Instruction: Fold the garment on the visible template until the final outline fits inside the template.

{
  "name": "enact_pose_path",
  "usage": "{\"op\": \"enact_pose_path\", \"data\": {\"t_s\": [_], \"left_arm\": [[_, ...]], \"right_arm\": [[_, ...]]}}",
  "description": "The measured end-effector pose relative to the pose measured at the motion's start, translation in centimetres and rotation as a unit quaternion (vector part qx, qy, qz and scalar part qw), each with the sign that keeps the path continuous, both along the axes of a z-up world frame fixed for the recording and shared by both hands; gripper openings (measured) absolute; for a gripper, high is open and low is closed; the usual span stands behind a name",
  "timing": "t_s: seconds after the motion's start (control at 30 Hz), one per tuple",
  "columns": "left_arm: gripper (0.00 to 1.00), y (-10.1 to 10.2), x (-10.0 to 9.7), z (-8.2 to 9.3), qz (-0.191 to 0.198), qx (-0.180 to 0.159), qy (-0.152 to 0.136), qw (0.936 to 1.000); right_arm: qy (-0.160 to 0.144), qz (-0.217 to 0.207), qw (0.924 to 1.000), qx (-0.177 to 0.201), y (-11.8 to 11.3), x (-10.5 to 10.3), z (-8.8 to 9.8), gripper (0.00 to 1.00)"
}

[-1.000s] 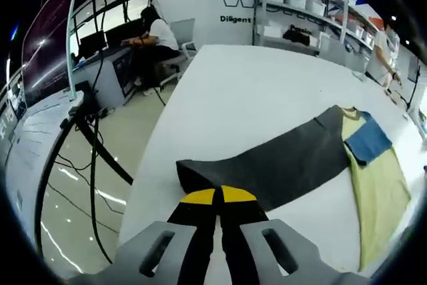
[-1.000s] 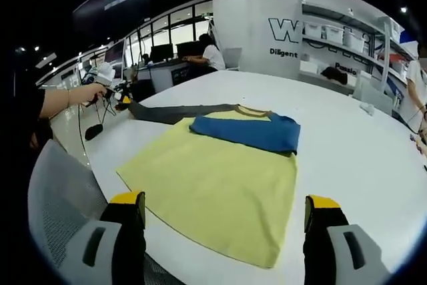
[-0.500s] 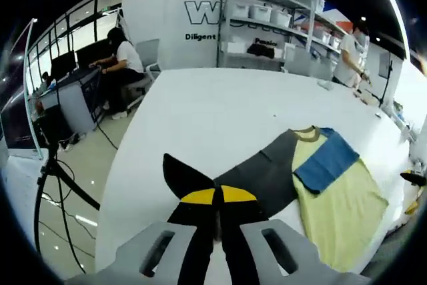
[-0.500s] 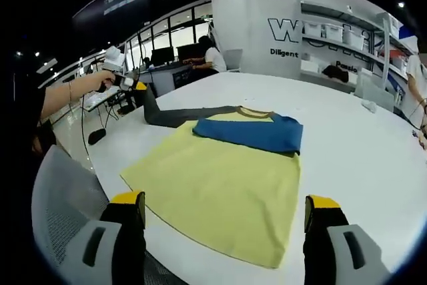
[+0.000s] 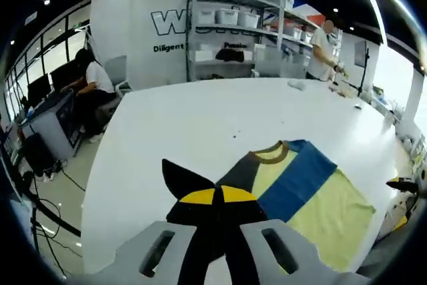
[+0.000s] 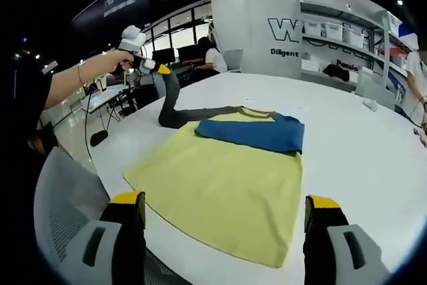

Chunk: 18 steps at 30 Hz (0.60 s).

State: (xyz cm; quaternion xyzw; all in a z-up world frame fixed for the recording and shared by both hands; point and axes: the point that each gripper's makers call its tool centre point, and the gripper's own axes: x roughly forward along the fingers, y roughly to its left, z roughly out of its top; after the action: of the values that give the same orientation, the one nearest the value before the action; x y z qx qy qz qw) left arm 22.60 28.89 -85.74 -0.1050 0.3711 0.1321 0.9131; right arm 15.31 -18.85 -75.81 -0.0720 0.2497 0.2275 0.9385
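A yellow garment (image 6: pixel 223 178) lies flat on the white table (image 6: pixel 353 151), with a blue sleeve (image 6: pixel 257 133) folded across its chest. Its dark grey sleeve (image 6: pixel 180 115) rises off the table. My left gripper (image 5: pixel 217 196) is shut on the cuff of that dark sleeve (image 5: pixel 183 179), and in the right gripper view the left gripper (image 6: pixel 157 66) holds it high above the table's left edge. The yellow body (image 5: pixel 320 215) and blue sleeve (image 5: pixel 290 181) lie past the cuff in the left gripper view. My right gripper (image 6: pixel 227 215) stands open over the garment's near hem.
Shelving with white bins (image 5: pixel 233 25) stands beyond the table. A person sits at a desk (image 5: pixel 90 88) to the left, and another stands at the far right (image 5: pixel 323 45). The table's edge drops to a glossy floor with cables (image 5: pixel 40 225).
My left gripper has lifted the dark sleeve's cuff off the table and swung it up and in toward the garment's body. The right gripper has stayed still and open.
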Motion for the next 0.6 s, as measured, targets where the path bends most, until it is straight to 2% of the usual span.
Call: {"op": "enact_pose_path", "data": {"t_s": [0.07, 0.13, 0.17, 0.2, 0.3, 0.37, 0.4, 0.47, 0.53, 0.6], "left_arm": [[0.01, 0.0, -0.1, 0.1, -0.003, 0.015, 0.010, 0.9998], [0.01, 0.5, 0.5, 0.2, -0.029, 0.022, 0.014, 0.9992], [0.01, 1.3, 0.7, 0.2, -0.023, 0.010, 0.019, 0.9995], [0.01, 2.9, 1.3, 0.3, -0.034, 0.031, 0.037, 0.9983], [0.01, 4.4, 2.8, 0.4, -0.074, 0.061, 0.031, 0.9949], [0.01, 5.4, 3.6, 0.5, -0.073, 0.037, 0.007, 0.9966], [0.01, 6.0, 4.2, 0.7, -0.092, 0.046, 0.017, 0.9946], [0.01, 6.6, 4.9, 0.8, -0.096, 0.055, 0.024, 0.9936], [0.01, 6.6, 5.2, 1.1, -0.106, 0.060, 0.023, 0.9923], [0.01, 6.6, 5.3, 2.0, -0.100, 0.051, 0.016, 0.9935]], "right_arm": [[0.001, -0.007, 0.9999, -0.009, -0.2, 0.2, -0.1, 0.99], [0.001, -0.006, 1.0000, -0.007, 0.2, 0.5, 0.1, 0.99], [0.005, -0.006, 0.9999, -0.007, 0.3, 0.6, 0.0, 0.99], [0.012, 0.000, 0.9999, -0.007, 0.8, 0.4, -0.2, 0.99], [0.029, -0.010, 0.9992, 0.025, 0.4, -0.3, 0.0, 0.99], [0.031, -0.008, 0.9992, 0.024, 0.5, -0.4, 0.0, 0.99], [0.037, -0.001, 0.9991, 0.018, 0.5, -0.5, -0.1, 0.99], [0.038, -0.002, 0.9992, 0.015, 0.3, -0.6, -0.1, 0.99], [0.041, -0.004, 0.9991, 0.012, 0.2, -0.8, -0.3, 0.99], [0.045, -0.002, 0.9990, 0.008, 0.2, -0.9, -0.5, 0.99]]}}
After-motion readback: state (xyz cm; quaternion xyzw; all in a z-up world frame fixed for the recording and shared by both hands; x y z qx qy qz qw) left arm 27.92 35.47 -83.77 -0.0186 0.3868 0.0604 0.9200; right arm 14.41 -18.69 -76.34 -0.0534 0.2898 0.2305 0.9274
